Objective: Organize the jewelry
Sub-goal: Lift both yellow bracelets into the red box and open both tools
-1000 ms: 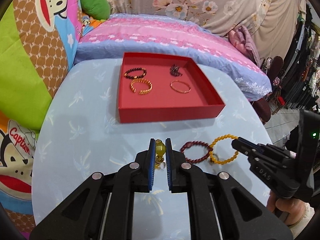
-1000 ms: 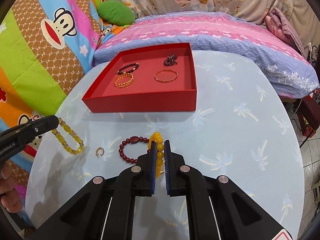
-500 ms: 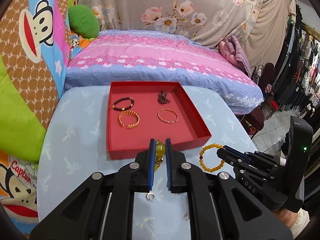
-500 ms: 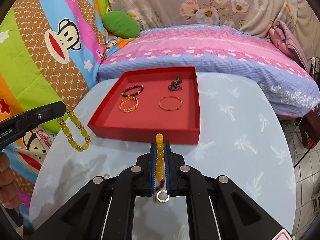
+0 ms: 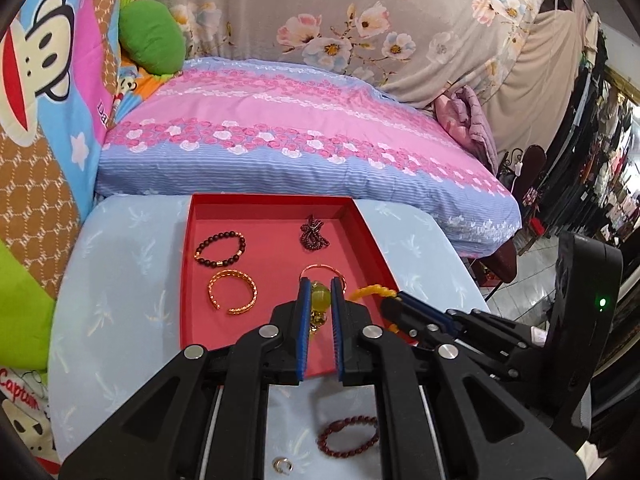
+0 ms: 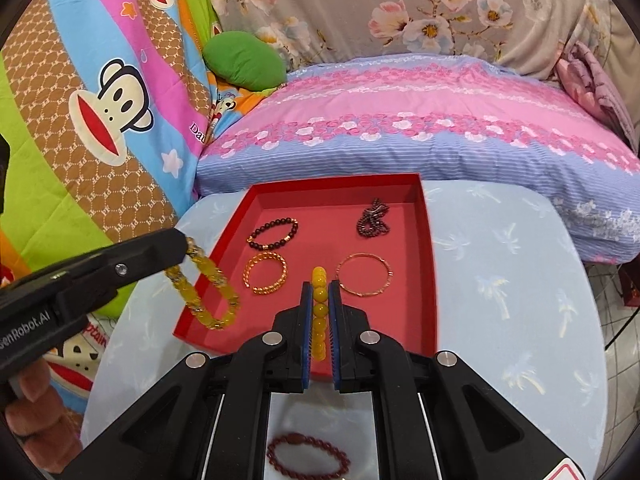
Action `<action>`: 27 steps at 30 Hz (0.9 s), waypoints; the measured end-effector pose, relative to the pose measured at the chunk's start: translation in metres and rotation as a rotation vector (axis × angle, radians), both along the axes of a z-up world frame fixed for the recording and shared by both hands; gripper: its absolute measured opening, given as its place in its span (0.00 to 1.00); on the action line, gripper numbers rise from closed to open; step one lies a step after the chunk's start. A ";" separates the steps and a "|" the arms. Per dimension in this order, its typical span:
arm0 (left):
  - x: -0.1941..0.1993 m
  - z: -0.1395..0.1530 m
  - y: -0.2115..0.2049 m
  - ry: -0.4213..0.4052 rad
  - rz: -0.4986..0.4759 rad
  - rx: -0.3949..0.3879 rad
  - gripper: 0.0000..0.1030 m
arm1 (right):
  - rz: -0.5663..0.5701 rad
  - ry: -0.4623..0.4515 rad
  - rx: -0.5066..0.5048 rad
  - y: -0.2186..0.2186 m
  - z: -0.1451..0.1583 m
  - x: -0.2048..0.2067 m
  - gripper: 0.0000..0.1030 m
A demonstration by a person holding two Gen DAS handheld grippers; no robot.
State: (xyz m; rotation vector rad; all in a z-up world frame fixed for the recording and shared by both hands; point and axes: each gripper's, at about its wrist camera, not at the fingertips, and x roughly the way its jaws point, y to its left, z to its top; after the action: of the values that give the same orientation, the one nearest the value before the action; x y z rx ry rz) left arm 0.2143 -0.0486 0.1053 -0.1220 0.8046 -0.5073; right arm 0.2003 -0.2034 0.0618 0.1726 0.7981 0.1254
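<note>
Both grippers clamped: left (image 5: 320, 300) on yellow bracelet (image 6: 206, 292), right (image 6: 320, 300) on orange bracelet (image 6: 319, 312), over tray (image 6: 430, 280). Only left view shows ring (image 5: 282, 465) at table's near edge.

- Both views are brightly, evenly lit, with only soft shadows cast.
- Strong fisheye bending and dark vignetting are seen at the edges.
- Focus is sharp.

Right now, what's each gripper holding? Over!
Left gripper shut on yellow bracelet. Right gripper shut on orange bracelet. Both over red tray. Nothing blocking.
</note>
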 end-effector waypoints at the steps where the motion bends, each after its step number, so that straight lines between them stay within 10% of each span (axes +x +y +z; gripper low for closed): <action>1: 0.005 -0.004 0.000 0.010 0.001 -0.004 0.09 | 0.003 0.010 0.009 0.001 -0.004 0.005 0.07; 14: 0.037 -0.090 0.012 0.143 0.075 0.139 0.09 | -0.042 0.154 -0.002 -0.010 -0.069 0.032 0.07; 27: 0.038 -0.117 0.012 0.141 0.101 0.234 0.10 | -0.047 0.145 -0.104 -0.006 -0.078 0.034 0.07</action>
State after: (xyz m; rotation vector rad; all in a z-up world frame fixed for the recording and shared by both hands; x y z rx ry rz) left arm 0.2522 -0.0370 -0.0118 0.0179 0.9851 -0.3084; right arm 0.2346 -0.2094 -0.0166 0.1031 0.9425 0.0265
